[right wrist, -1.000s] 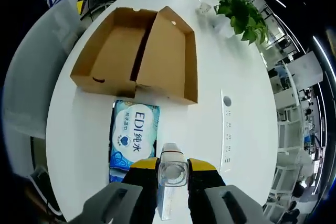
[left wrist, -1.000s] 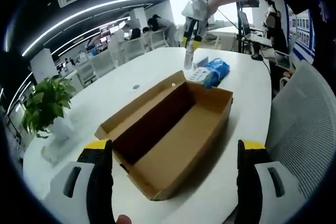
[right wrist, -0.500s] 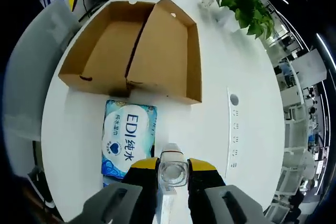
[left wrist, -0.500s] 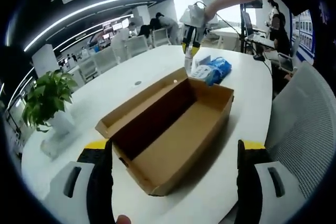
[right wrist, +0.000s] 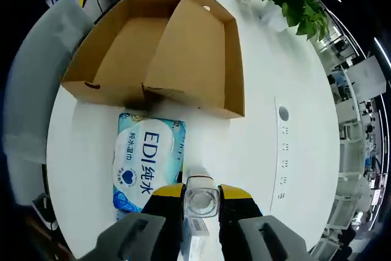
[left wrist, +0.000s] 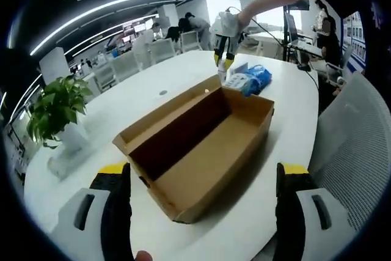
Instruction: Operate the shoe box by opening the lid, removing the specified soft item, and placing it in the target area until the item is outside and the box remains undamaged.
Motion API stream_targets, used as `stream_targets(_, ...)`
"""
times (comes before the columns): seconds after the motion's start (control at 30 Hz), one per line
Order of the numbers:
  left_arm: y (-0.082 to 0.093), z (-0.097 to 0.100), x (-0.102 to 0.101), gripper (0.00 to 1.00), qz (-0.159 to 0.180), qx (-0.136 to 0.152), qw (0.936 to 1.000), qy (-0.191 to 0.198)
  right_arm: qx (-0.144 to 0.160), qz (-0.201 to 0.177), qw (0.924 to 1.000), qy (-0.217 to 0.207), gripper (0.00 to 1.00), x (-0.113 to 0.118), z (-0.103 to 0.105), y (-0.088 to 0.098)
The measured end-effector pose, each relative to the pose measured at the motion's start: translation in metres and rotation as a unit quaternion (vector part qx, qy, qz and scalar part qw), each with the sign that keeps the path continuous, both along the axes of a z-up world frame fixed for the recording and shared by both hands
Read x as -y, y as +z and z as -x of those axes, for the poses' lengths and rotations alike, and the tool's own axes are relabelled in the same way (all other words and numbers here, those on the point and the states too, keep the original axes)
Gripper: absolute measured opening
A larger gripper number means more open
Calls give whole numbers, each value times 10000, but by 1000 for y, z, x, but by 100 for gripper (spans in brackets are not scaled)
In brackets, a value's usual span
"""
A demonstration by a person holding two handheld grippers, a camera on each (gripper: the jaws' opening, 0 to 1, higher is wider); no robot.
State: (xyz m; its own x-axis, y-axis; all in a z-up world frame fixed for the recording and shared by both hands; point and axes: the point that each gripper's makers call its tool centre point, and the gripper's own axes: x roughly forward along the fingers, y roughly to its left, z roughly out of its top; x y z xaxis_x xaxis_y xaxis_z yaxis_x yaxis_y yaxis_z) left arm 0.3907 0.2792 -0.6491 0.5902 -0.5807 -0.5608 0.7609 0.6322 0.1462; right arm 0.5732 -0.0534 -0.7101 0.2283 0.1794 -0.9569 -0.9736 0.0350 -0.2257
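An open brown cardboard shoe box [left wrist: 208, 151] lies on the white table [left wrist: 146, 99] with its lid folded back, and its inside looks bare. My left gripper [left wrist: 204, 170] hangs open, its jaws wide apart on either side of the near end of the box. Beyond the far end lies a blue soft pack [left wrist: 247, 80] printed "EDI" [right wrist: 146, 163]. Beside that pack is my right gripper [left wrist: 221, 65], held by a person's arm. Seen from above, the right gripper [right wrist: 201, 191] is shut on a small clear bottle-like item [right wrist: 201, 202]. The box [right wrist: 177, 59] lies just past the pack.
A potted green plant [left wrist: 55, 111] stands at the table's left side. A grey mesh chair [left wrist: 360, 151] is on the right, off the table's edge. A socket strip [right wrist: 283, 145] is set into the table top. More desks, chairs and people are far behind.
Both views have drifted a little with the hands. The right gripper stays shut on the same clear item beside the blue pack. Nothing was taken or let go.
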Motion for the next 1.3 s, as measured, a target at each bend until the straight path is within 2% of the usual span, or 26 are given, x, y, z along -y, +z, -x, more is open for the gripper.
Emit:
stream_targets(0.43,-6,2,-2,98,-19,-77,10000,31,-294,0,9995,-93,17,-1,-1,-2)
stream_targets(0.93,-7,1,-4,98,-37,-107,9999,61,-210,-18,9997,-119,20,-2,-1,5)
stream_targets(1.2,-5,-3,-7,96,-24,-83,9998,159,-168,-62,9996,-204,23,-4,2,10)
stream_targets(1.3,-5,-5,-10,94,-3,-98,9997,229,-134,-108,9996,-235,27,-6,2,13)
